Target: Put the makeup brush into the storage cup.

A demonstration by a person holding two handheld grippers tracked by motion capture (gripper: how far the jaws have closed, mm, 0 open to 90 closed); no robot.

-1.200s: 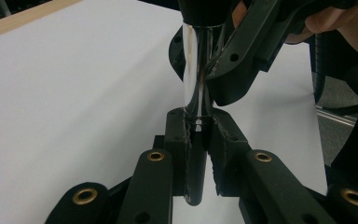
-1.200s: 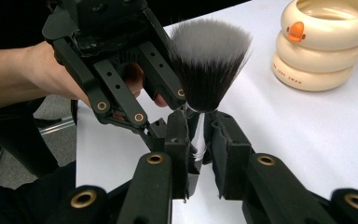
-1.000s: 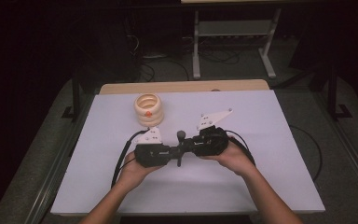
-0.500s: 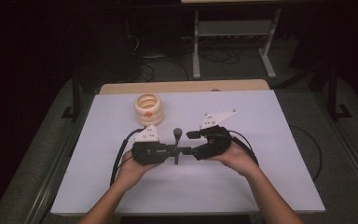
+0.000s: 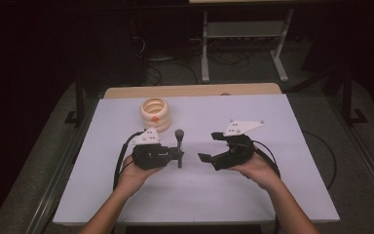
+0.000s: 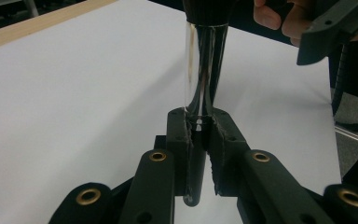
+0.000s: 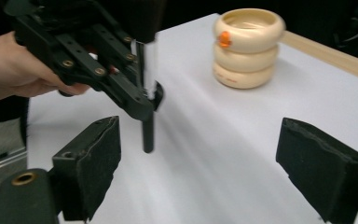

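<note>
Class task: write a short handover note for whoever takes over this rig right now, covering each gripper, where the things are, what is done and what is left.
Left gripper: shut on the rod, which stands upright with its dark knob on top and its lower end near the sheet.
Right gripper: jaws have just been opening, nothing between them, apart from the rod to its right.
Ring stack: three cream rings, one with an orange dot, behind the left gripper on the white sheet.
Done: the rod is in the left gripper alone.
Left: probably the rings and rod come together; no ring has been touched yet.
</note>
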